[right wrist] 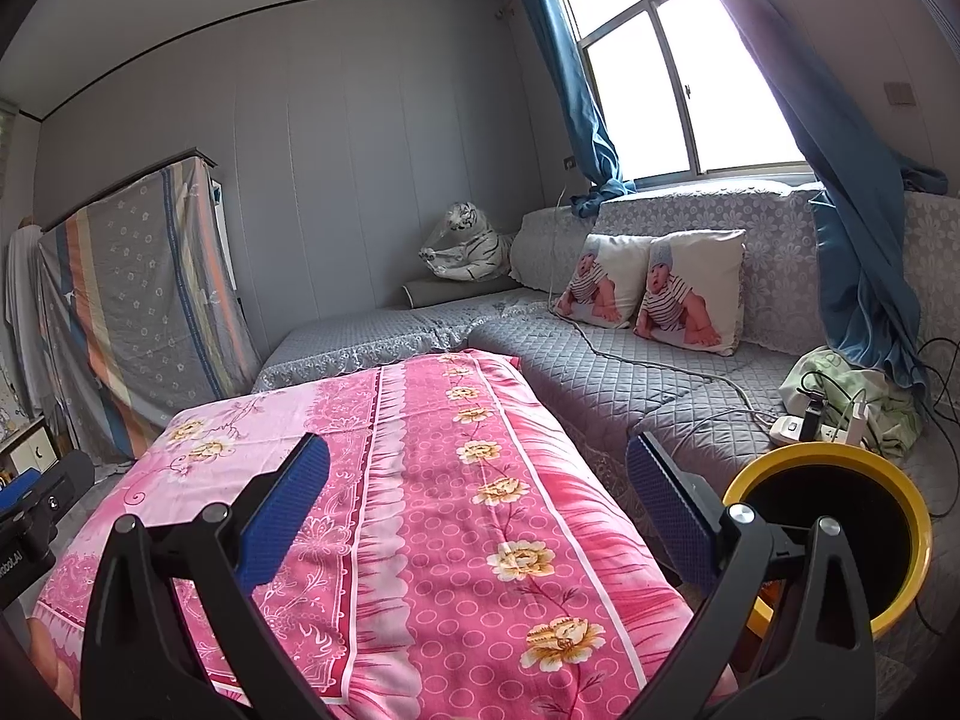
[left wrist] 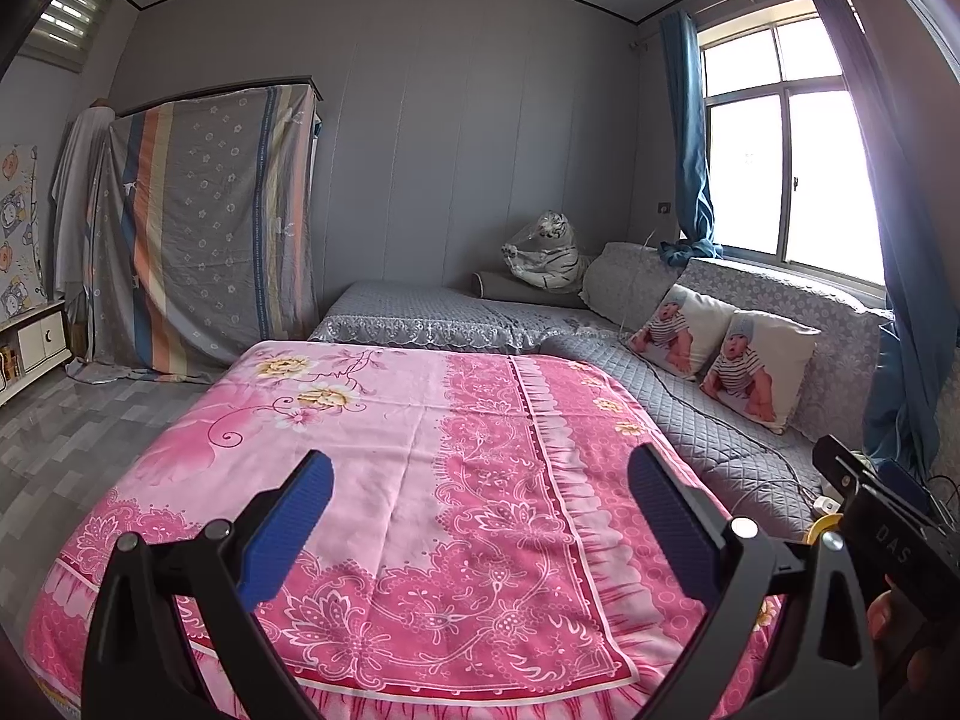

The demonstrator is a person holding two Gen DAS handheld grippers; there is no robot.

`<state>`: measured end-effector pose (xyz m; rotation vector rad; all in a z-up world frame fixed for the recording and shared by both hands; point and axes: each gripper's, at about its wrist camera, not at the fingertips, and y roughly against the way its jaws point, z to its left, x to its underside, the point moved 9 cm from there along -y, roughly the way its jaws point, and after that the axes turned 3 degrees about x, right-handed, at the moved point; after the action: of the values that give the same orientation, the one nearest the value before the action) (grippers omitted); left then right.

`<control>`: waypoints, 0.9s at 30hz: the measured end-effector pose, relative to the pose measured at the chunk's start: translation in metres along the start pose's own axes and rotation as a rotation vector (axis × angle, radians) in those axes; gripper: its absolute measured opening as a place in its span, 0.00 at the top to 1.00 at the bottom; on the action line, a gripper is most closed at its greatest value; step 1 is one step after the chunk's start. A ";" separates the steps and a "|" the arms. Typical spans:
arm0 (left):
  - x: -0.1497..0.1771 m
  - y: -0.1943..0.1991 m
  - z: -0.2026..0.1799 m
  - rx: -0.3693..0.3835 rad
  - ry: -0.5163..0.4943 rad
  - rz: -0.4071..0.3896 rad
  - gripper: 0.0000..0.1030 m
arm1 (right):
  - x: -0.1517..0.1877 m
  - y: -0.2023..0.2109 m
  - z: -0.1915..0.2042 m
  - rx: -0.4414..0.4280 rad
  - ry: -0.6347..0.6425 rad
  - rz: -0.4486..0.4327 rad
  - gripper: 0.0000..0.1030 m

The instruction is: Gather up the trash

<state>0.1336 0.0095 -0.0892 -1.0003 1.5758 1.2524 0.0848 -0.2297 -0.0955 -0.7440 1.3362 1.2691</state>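
Observation:
My left gripper is open and empty, held above a table covered with a pink floral cloth. My right gripper is open and empty over the same pink cloth. A yellow-rimmed round bin with a dark inside stands to the right of the table, just behind my right gripper's right finger. A sliver of the bin's yellow rim shows in the left wrist view beside the right gripper's body. I see no trash on the cloth.
A grey quilted sofa wraps around the far and right sides, with two baby-print cushions, a plush white tiger and a power strip with cables. A cloth-draped wardrobe stands at left.

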 end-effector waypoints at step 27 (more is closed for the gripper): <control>0.007 -0.010 0.004 0.015 -0.001 0.018 0.08 | 0.006 -0.004 -0.001 0.004 -0.006 0.025 0.08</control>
<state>0.1416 0.0109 -0.0989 -0.9784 1.5945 1.2515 0.0870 -0.2297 -0.1024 -0.7225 1.3468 1.2872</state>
